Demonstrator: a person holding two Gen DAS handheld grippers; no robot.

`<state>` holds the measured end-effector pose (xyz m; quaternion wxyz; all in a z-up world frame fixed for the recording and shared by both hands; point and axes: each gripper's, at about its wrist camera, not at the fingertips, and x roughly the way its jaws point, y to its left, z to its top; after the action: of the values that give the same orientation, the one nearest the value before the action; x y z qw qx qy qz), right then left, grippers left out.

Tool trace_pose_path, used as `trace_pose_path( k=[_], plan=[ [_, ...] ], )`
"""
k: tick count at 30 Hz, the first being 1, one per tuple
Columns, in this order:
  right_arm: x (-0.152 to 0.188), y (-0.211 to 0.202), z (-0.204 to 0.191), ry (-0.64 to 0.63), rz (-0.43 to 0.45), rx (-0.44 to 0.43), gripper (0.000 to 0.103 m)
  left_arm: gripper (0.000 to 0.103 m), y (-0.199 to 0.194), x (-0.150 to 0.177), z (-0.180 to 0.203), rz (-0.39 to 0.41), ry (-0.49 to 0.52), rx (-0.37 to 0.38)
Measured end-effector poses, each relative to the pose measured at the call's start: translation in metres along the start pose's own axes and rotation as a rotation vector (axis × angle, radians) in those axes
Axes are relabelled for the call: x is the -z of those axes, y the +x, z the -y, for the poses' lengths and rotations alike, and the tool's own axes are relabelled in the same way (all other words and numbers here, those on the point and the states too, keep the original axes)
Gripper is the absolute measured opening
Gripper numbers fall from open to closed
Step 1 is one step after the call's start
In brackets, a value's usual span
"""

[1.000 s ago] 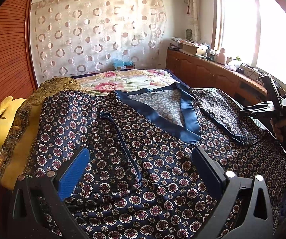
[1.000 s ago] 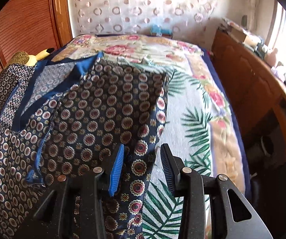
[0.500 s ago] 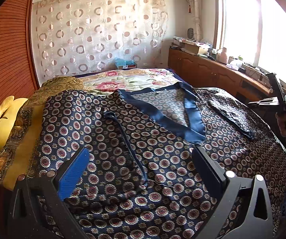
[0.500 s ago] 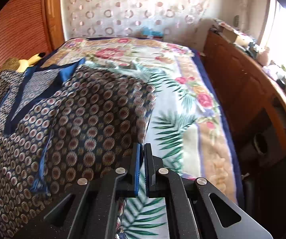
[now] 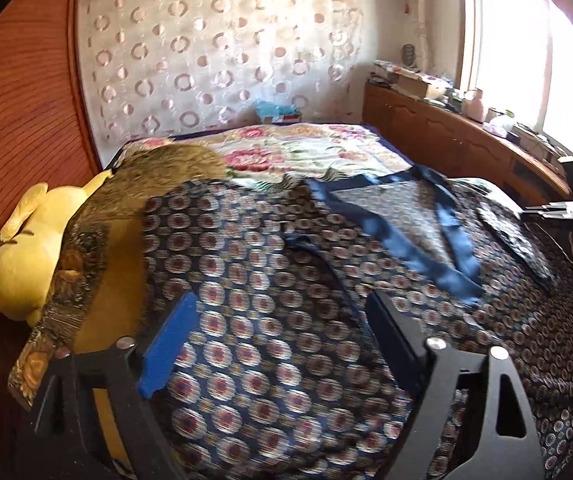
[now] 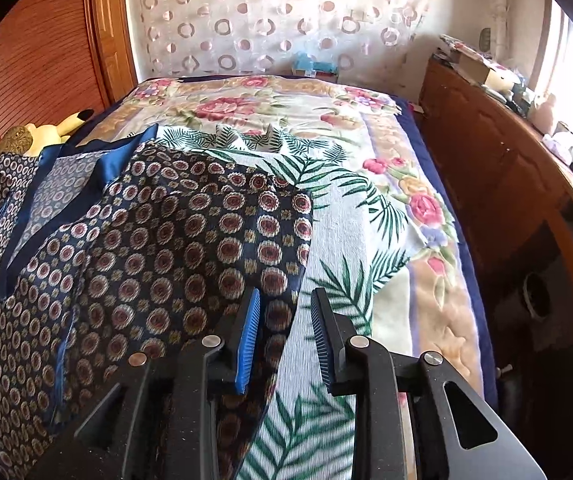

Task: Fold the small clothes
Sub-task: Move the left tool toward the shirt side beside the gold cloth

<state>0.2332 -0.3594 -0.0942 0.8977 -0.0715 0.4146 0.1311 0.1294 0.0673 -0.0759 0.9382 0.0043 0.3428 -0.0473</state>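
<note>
A fuzzy floral blanket (image 6: 426, 208) stretches ahead of both sets of fingers. On it lies the silky navy medallion-print robe (image 5: 286, 280), satin-trimmed, spread under the left gripper (image 5: 282, 344), whose fingers gape wide; the right gripper (image 6: 284, 336), parted, straddles its hem. No legible writing.

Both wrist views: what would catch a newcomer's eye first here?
The navy medallion-print garment spread across the bed, its blue satin collar forming a V toward the right. A yellow plush toy lies at the bed's left edge by the wooden wall. Both the left gripper and the right gripper are open over the fabric.
</note>
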Motion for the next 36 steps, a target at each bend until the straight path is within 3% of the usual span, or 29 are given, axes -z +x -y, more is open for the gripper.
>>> trace_pose_path(
  k=[7,14,21,28,32,36],
  plan=[
    [-0.002,0.013,0.008,0.004,0.02,-0.022,0.028,0.083,0.017,-0.012,-0.032,-0.022,-0.048,-0.051],
    [0.004,0.014,0.009,0.016,0.037,-0.02,0.033,0.065,0.04,-0.028,-0.053,-0.058,-0.068,-0.075],
    [0.004,0.014,0.005,0.01,0.035,-0.024,0.038,0.064,0.051,-0.037,-0.064,-0.077,-0.089,-0.096],
    [0.004,0.014,0.006,0.012,0.035,-0.026,0.038,0.06,0.054,-0.046,-0.073,-0.087,-0.106,-0.077],
    [0.004,0.015,0.006,0.01,0.034,-0.018,0.04,0.046,0.054,-0.047,-0.077,-0.093,-0.12,-0.063],
    [0.003,0.016,0.007,0.015,0.033,-0.017,0.041,0.046,0.055,-0.047,-0.08,-0.096,-0.131,-0.068]
  ],
)
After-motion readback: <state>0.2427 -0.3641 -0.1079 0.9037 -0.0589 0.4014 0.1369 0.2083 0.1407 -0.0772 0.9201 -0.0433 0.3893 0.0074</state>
